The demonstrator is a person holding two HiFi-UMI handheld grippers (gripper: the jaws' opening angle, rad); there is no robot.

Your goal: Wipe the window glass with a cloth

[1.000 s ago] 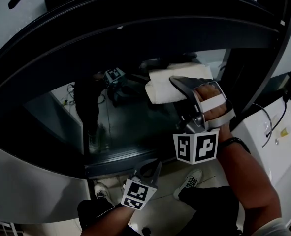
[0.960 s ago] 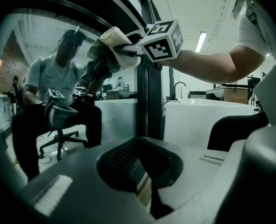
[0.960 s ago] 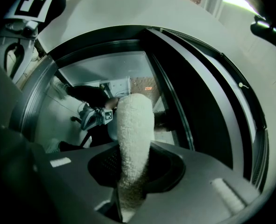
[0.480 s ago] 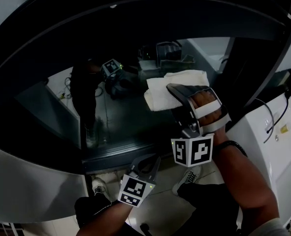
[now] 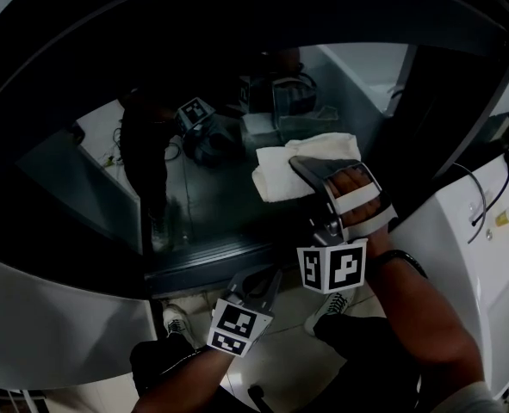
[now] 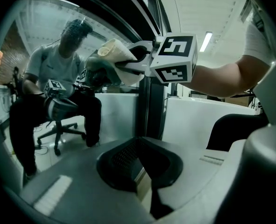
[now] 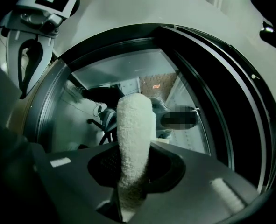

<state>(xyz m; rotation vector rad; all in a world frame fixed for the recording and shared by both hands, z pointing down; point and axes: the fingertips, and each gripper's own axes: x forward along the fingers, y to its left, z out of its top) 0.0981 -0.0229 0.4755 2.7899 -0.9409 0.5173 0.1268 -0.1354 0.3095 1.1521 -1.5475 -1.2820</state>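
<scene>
A folded white cloth [image 5: 310, 157] is pressed flat against the dark window glass [image 5: 202, 192]. My right gripper [image 5: 299, 172] is shut on it, held in a hand, its marker cube toward me. In the right gripper view the cloth [image 7: 134, 134] stands up from between the jaws of the right gripper [image 7: 130, 174] and touches the curved pane [image 7: 184, 78]. My left gripper [image 5: 265, 282] hangs low below the sill, jaws together and empty. The left gripper view looks up past the left gripper [image 6: 145, 174] at the cloth [image 6: 113, 51] against the glass.
A thick dark curved frame [image 5: 237, 41] rims the window. A white panel [image 5: 474, 248] with a cable stands to the right. The glass reflects a seated person on an office chair [image 6: 58, 125]. My legs and shoes [image 5: 327, 312] are on the floor below.
The right gripper and cloth have slid a little downward on the glass. The left gripper has stayed low, nearly still.
</scene>
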